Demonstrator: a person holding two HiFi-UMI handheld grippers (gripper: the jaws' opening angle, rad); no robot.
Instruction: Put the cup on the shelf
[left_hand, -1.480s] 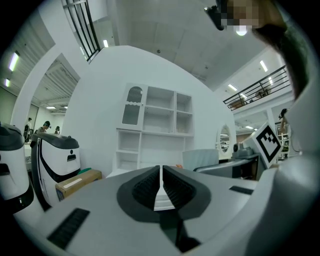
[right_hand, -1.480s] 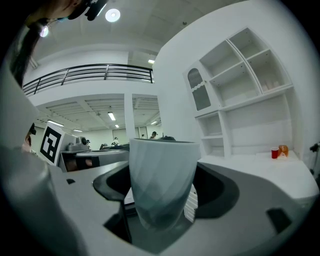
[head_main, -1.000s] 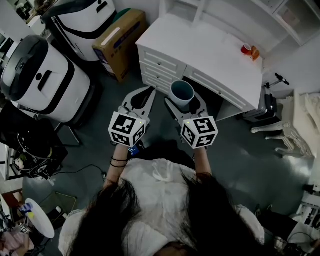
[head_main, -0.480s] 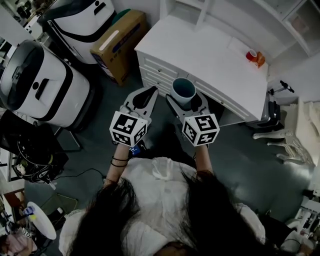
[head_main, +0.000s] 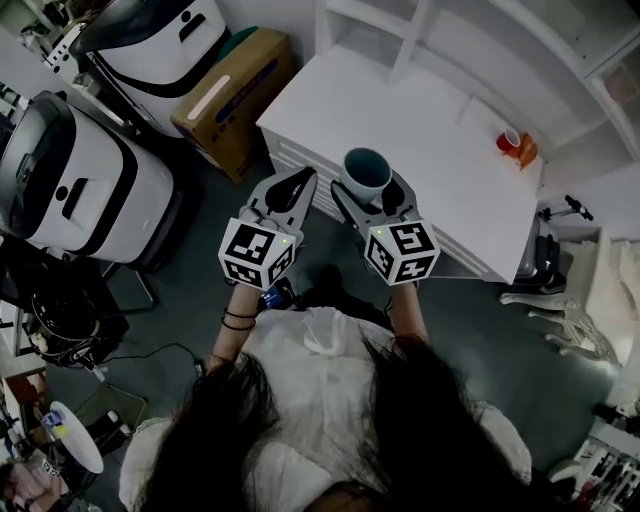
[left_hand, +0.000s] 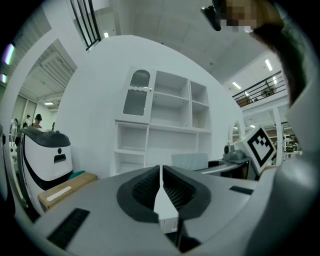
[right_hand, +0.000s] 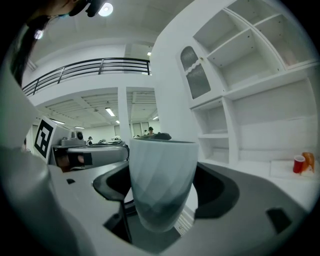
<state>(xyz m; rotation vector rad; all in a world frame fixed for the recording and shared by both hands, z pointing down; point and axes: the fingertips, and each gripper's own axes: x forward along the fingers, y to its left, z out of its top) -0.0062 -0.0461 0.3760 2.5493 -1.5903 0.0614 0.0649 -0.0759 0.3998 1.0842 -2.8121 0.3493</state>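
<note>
Currently on record, largest item first.

1. Shelf (right_hand: 260, 82): white, many open compartments, rising from the back of the desk. Every compartment in view is bare, so the cup's destination is unfilled.
2. Desk (head_main: 400, 110): white, with drawers on its front face. It stands between the person and the shelf.
3. White machine (head_main: 95, 190) and cardboard box (head_main: 225, 85): on the floor to the left of the desk. Neither appears to bear on the task.
4. Right hand-held gripper (head_main: 370, 190): jaws spread moderately and clamped on the cup's sides, one pad on each side.
5. Left hand-held gripper (left_hand: 161, 172): jaws pressed together with nothing between them, held just beside the right one and idle.
6. Cup (head_main: 366, 172): pale blue-grey, upright with its mouth up. It is carried in the air over the desk's near edge and rests on no surface.
7. Small red cup (head_main: 512, 141): at the far right of the desk top, well apart from both hand-held grippers, with something orange touching it.

Status, as judged:
- Done: the grasp and the lift.
- Left: carrying the cup across the desk, setting it down in a compartment, and letting go.
- Progress: roughly the midpoint, with placement not yet begun.
</note>
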